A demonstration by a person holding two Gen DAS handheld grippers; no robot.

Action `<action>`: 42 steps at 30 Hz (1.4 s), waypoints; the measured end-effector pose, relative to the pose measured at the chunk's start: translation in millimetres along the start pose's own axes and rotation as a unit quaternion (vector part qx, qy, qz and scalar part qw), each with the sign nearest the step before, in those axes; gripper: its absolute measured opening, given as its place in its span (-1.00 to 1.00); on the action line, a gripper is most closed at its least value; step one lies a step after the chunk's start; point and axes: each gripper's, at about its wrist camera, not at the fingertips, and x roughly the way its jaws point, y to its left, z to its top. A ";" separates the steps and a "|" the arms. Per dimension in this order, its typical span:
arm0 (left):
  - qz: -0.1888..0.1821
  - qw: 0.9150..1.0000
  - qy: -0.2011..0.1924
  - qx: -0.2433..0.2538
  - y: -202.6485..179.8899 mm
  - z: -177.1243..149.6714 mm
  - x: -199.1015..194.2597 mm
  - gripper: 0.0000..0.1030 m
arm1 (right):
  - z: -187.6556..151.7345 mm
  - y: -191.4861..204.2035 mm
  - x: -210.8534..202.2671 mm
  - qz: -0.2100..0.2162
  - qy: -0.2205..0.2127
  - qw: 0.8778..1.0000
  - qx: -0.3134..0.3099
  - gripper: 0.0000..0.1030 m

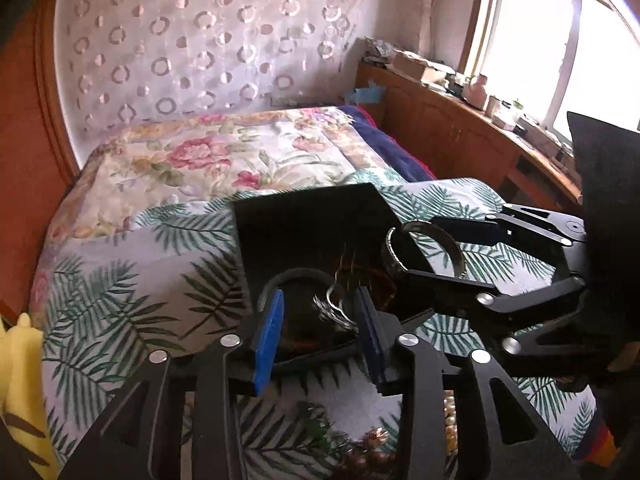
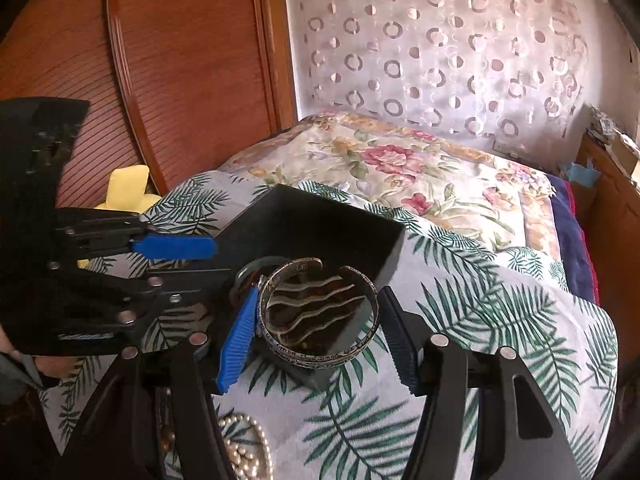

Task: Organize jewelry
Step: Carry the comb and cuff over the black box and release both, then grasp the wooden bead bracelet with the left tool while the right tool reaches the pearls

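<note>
A black open box (image 1: 308,220) (image 2: 320,220) sits on the palm-print bedspread. My left gripper (image 1: 318,316) is open over the box's near side, with a small silver earring (image 1: 334,314) between its blue pads, untouched. My right gripper (image 2: 320,328) holds a wide silver cuff bracelet (image 2: 320,320) (image 1: 424,248) between its pads above the box's near corner. Dark bangles (image 2: 248,276) lie inside the box. The left gripper also shows in the right wrist view (image 2: 176,258), and the right gripper shows in the left wrist view (image 1: 460,256).
A pearl necklace (image 2: 244,444) (image 1: 450,420) and brown beads (image 1: 368,452) lie on the bedspread (image 2: 480,320) near me. A yellow plush toy (image 1: 22,380) (image 2: 128,192) sits at the left. A floral quilt (image 1: 208,156) lies beyond, with a wooden cabinet (image 1: 460,136) on the right.
</note>
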 end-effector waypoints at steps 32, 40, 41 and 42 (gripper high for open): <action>0.063 0.997 0.009 -0.044 34.7 -65.8 -41.5 0.12 | -35.7 26.5 -51.1 -0.002 -0.006 1.000 0.010 0.22; 0.043 0.998 0.024 -0.029 10.5 -89.2 -45.0 0.12 | -88.0 31.0 -74.8 -0.019 0.019 1.000 0.016 0.22; 0.040 0.998 0.027 -0.028 8.1 -93.3 -44.9 0.12 | -94.1 30.3 -76.0 -0.019 0.023 0.999 0.021 0.22; 0.037 0.998 0.031 -0.027 6.3 -97.0 -45.0 0.12 | -100.2 29.7 -76.8 -0.020 0.027 0.999 0.026 0.22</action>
